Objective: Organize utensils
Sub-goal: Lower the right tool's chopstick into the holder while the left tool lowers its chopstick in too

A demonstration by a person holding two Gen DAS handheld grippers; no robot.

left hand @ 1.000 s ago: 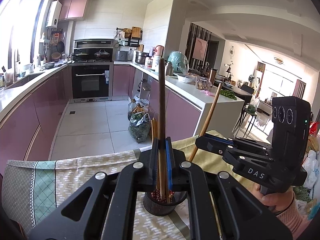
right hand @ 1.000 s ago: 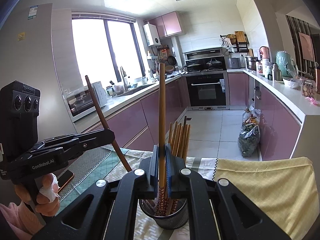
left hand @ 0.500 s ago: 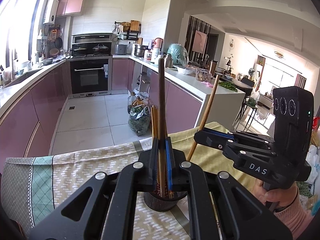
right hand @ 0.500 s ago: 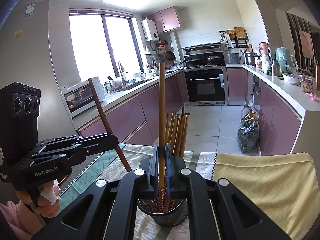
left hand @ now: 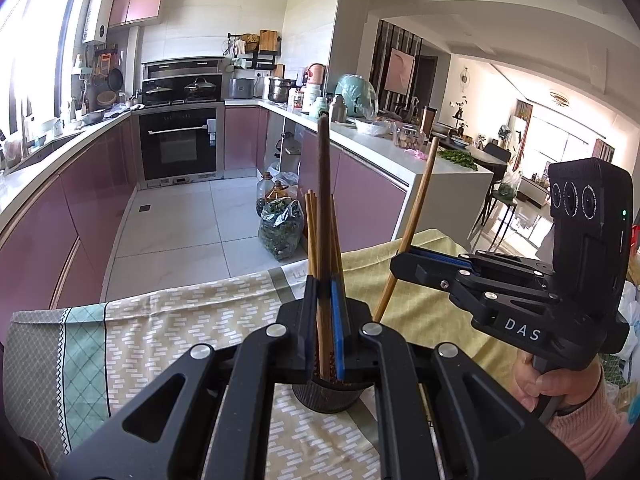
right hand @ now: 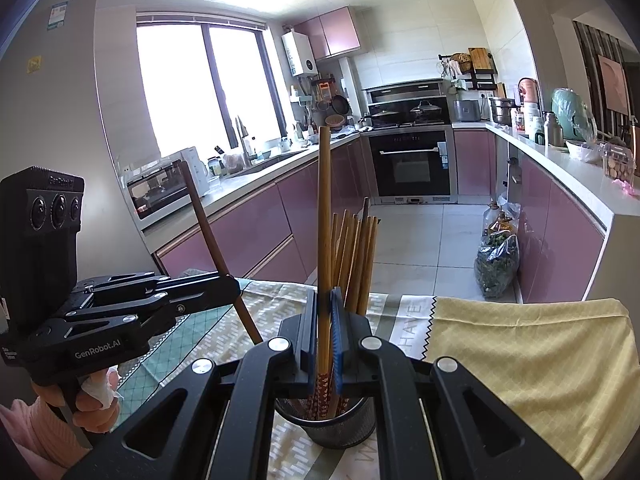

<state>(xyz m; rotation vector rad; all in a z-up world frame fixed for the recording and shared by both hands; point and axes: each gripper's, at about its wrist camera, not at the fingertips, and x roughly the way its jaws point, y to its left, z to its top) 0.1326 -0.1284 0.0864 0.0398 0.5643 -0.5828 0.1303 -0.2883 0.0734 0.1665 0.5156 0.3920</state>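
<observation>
"DAS" is printed on the right gripper (left hand: 404, 264), "GenRobot.AI" on the left gripper (right hand: 234, 286); each is clamped on one chopstick (right hand: 324, 240) held over the mesh cup (right hand: 326, 424) of chopsticks, which stands on a cloth (right hand: 532, 344) lettered "HAVE" near the table's front edge, in a pink-cabineted kitchen.

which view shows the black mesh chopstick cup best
Right wrist view: the black mesh chopstick cup shows its rim, mesh wall and inside. In the left wrist view only its lower wall shows below the gripper.
</observation>
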